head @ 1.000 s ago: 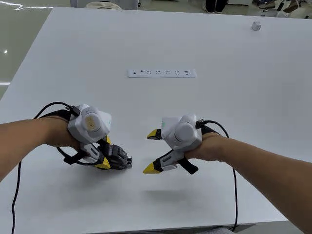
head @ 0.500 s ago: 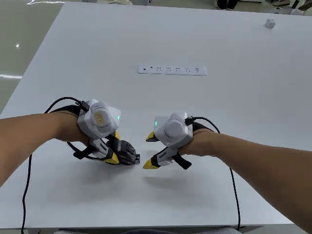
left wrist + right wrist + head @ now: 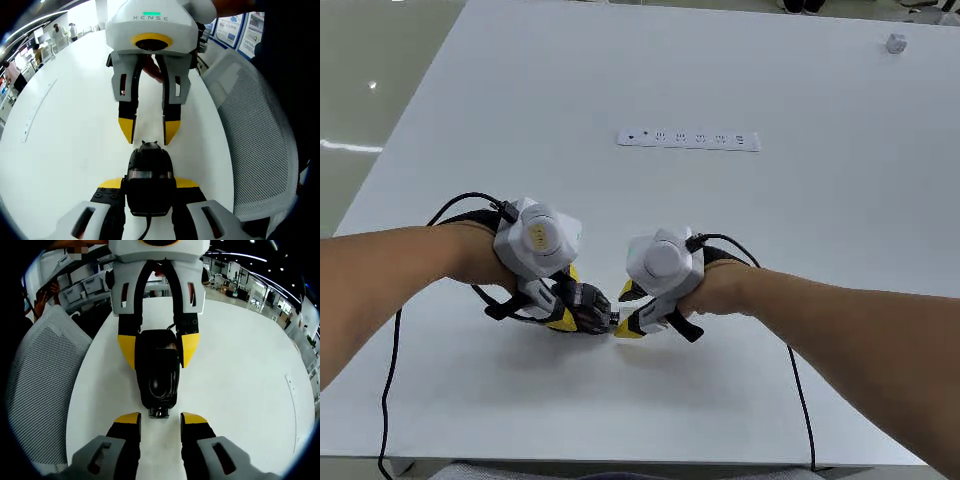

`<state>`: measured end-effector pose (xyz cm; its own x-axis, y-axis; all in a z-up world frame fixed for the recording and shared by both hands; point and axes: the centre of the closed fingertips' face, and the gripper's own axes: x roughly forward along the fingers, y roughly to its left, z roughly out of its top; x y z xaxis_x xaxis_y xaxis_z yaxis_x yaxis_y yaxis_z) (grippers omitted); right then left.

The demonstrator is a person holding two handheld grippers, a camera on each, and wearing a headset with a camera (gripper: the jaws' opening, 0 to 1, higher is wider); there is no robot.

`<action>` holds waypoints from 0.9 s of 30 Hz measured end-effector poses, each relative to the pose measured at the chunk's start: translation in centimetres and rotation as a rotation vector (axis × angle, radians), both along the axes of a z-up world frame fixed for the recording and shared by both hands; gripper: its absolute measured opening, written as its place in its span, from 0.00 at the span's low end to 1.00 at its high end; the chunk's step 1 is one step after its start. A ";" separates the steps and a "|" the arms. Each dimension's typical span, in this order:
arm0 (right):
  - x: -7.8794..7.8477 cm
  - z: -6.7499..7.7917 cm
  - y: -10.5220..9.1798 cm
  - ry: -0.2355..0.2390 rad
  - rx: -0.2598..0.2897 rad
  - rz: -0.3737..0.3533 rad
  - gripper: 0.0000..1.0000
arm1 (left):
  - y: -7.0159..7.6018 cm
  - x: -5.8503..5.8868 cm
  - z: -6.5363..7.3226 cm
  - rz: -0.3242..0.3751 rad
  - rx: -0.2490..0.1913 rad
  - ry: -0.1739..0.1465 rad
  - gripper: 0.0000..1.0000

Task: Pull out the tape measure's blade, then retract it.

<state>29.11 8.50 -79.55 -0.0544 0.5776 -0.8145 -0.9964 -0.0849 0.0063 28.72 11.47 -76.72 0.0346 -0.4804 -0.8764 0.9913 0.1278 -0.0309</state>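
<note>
Left hand-held gripper [image 3: 148, 183] pinches the tape measure [image 3: 149, 167] steady at bottom center so the spread-open right hand-held gripper [image 3: 160, 420] can grab the blade hook [image 3: 160, 413].

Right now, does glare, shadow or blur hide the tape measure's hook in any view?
Head view: even light, soft shadows, tape measure small. Left gripper view: fisheye bends the table edge. Right gripper view: hook sharp and clearly visible.
</note>
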 end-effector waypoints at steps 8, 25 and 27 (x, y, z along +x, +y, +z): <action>-0.1 -0.8 0.8 0.014 -0.034 0.012 0.24 | 0.1 -0.2 0.1 0.004 -0.002 0.004 0.32; -0.1 -1.4 0.4 -0.001 -0.106 0.050 0.14 | 0.2 0.0 0.0 0.005 0.004 0.014 0.32; 0.0 -1.5 0.4 0.002 -0.115 0.040 0.13 | 0.2 0.0 0.0 0.007 0.004 0.014 0.32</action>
